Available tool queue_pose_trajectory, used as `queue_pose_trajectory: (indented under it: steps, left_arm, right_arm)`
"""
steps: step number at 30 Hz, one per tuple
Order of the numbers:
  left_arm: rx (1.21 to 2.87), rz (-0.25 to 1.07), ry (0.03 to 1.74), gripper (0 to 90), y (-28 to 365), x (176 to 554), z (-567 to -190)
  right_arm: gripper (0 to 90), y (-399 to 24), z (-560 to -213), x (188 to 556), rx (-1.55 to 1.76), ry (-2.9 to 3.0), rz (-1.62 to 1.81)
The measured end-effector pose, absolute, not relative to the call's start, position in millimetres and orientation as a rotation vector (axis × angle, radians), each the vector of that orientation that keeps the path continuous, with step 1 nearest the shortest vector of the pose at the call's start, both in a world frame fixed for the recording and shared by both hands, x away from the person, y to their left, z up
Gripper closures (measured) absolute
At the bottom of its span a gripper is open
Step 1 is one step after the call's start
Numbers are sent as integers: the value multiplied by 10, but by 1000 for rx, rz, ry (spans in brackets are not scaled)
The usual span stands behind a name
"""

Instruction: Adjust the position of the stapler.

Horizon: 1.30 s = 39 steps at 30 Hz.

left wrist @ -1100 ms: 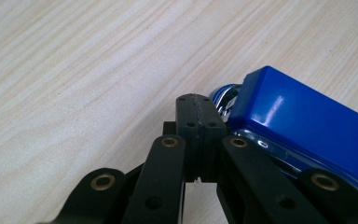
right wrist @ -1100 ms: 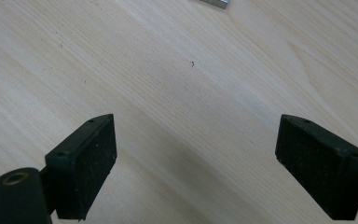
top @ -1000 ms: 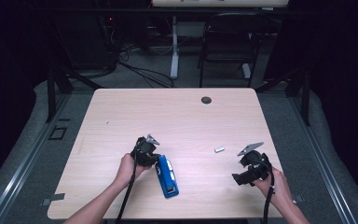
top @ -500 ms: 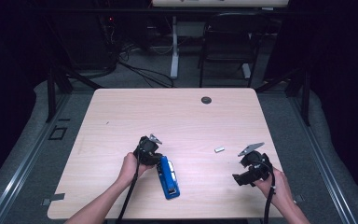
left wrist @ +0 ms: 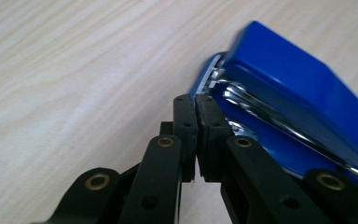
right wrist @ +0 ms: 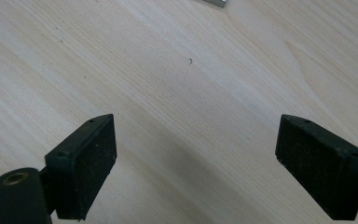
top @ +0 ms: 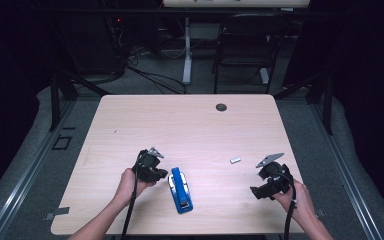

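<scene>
Stapler (top: 180, 190), blue and the sole one on the table, lies near the front edge between the two hands, much closer to the person's left hand than to the right. Its long axis runs roughly from the near edge toward the far one, tilted a little, and it sits just to the right of the left gripper (top: 156, 174) in the high view. In the left gripper view the stapler (left wrist: 289, 107) fills the right side, its end just past the tips of the jaws. Those jaws are pressed together, pad against pad, with nothing between them, and they have just been closing. The closed tips look to be touching or nearly touching the stapler's end; I cannot tell which.

Off to the right, well apart from the stapler, the right gripper (top: 263, 191) rests low over bare wood with its jaws standing wide apart and empty, as the right gripper view (right wrist: 205, 163) shows. My guess is that any coming push or grab falls to the left hand, working sideways toward the stapler.

Farther out there is one small silvery piece (top: 235, 160) on the table (top: 190, 125), between stapler and right gripper but beyond both. Farthest, near the back edge, sits one round dark grommet (top: 221, 107). Two grippers in all.
</scene>
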<state>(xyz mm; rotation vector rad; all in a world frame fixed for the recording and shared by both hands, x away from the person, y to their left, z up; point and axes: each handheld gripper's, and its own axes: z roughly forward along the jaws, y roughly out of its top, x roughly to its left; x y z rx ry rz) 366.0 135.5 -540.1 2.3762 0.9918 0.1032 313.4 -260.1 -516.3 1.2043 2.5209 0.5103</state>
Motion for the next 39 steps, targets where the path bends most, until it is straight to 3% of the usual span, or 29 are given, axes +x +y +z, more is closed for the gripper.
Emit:
queue_pose_trajectory:
  steps: [10, 39]
  left_arm:
    - [2393, 47, 950, 892, 1208, 3650, -5460]
    - [2364, 105, 918, 890, 933, 3914, -5493]
  right_arm:
    - [121, -2590, -5180, 3143, 1206, 2532, 509]
    - [123, -2587, -5228, 3180, 1212, 2551, 454]
